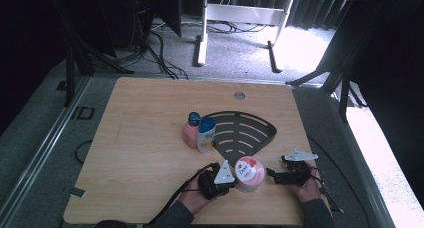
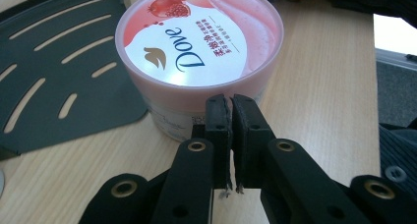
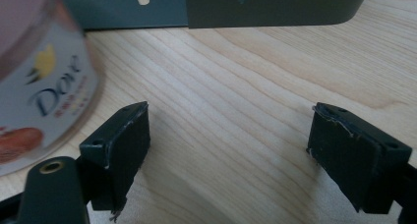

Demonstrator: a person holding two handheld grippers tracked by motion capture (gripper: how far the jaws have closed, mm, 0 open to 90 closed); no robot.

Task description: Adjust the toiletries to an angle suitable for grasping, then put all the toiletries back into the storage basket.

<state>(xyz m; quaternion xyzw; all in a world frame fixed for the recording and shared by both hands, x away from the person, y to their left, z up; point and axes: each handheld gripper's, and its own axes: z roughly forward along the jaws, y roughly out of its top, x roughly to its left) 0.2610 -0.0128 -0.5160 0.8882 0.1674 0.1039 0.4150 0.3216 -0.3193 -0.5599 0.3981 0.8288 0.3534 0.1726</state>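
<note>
A pink Dove tub (image 1: 249,173) stands upright near the table's front edge, lid on, and its label reads clearly in the left gripper view (image 2: 196,52). My left gripper (image 1: 226,182) sits just left of the tub; its jaws are pressed together with nothing between them, tips (image 2: 230,106) close to the tub's wall. Just right of the tub rests my right gripper (image 1: 272,175), open, with bare wood between its pads (image 3: 231,123). The tub's side (image 3: 44,86) shows at the left of the right gripper view, beside the jaws and not between them.
A black fan-shaped slotted tray (image 1: 260,123) lies flat just behind the tub, also seen in both gripper views (image 2: 59,76) (image 3: 275,8). A pink bottle (image 1: 190,130) and a cream bottle (image 1: 206,136), both blue-capped, stand at its left. A small round hole (image 1: 239,95) marks the table's far side.
</note>
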